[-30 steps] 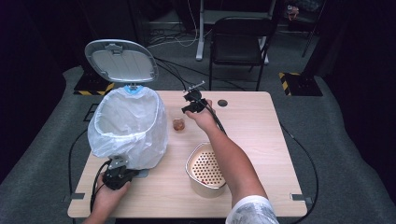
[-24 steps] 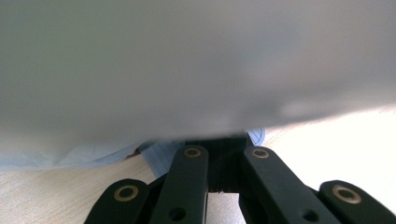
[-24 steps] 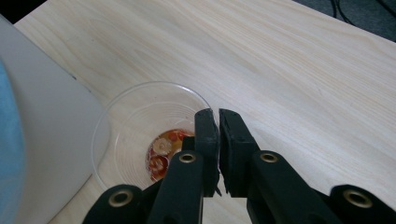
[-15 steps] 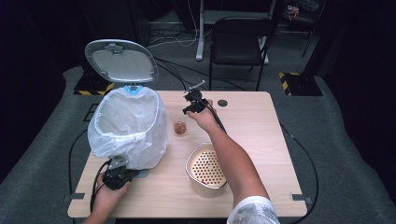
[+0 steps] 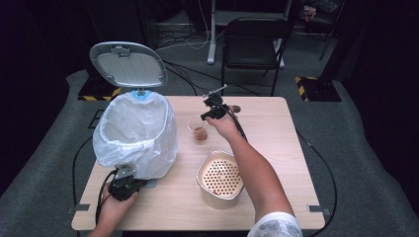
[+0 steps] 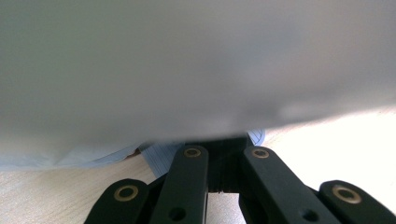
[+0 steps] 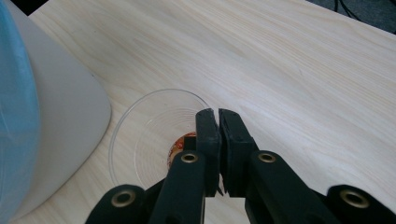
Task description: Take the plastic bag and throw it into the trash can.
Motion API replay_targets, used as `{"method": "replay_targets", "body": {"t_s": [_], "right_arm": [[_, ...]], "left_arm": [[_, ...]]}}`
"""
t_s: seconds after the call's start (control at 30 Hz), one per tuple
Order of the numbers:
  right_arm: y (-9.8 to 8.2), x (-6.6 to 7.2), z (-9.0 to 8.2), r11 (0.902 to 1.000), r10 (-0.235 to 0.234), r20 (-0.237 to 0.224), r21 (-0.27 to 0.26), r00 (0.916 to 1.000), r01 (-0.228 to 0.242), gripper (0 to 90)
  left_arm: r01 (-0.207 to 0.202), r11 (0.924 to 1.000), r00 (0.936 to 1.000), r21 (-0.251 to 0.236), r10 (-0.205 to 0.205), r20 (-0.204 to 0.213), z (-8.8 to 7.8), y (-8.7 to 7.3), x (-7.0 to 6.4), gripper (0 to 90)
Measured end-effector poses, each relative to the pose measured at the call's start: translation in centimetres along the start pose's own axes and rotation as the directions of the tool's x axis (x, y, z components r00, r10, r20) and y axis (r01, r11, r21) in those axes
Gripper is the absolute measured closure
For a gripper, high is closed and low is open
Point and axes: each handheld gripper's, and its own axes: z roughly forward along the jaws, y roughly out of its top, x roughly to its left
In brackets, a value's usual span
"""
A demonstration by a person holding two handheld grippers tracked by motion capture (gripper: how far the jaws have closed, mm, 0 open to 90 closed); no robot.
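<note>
Little has shifted over the last second: the right tongs hang above the clear cup much as before, perhaps a touch nearer it, and the left tongs have stayed by the foot of the bin, so I judge the work is paused just at or after a drop into the cup rather than moving to a new step. Largest on the desk is the bag-lined bin at about nine o'clock, its lid standing open behind it. At about six o'clock sits the perforated cream basket, holding a few small reddish bits. The cup stands near the centre, just beside the bin, upright, transparent, with a small reddish-brown lump at its bottom. In the right gripper view the right tongs are pressed nearly together over the cup and hold nothing I can see. In the left gripper view the left tongs' tips are hidden against the white bag, so I cannot tell their opening.
</note>
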Motion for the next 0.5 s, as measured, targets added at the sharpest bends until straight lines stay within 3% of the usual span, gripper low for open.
{"method": "replay_targets", "body": {"t_s": [0.03,0.1,0.23,0.27,0.5], "right_arm": [[-0.2,-0.2,-0.2,1.0000,0.009,0.001,-0.004,1.0000,-0.009,87.6],[-0.6,-0.5,-0.5,0.9999,0.015,-0.002,-0.004,0.9999,-0.015,87.6],[-1.4,-1.3,-1.2,0.9993,0.035,0.000,-0.012,0.9994,-0.035,87.6],[-1.6,-1.5,-1.5,0.9991,0.042,-0.005,-0.012,0.9991,-0.042,87.6],[-3.3,-2.5,-2.8,0.9968,0.076,-0.013,-0.024,0.9970,-0.076,87.7]], "left_arm": [[0.007,1.0000,0.9999,-0.002,-0.007,-0.014,0.0,0.0,0.0,90.0],[-0.003,1.0000,1.0000,0.000,0.003,0.009,0.0,0.0,0.1,90.0],[0.001,1.0000,1.0000,0.001,-0.001,0.001,0.0,0.0,0.0,90.0],[-0.039,0.9986,0.9992,0.037,0.039,-0.004,-0.2,0.1,0.3,90.0],[-0.033,0.9989,0.9994,0.032,0.033,-0.005,-0.2,0.0,0.3,90.0]]}}
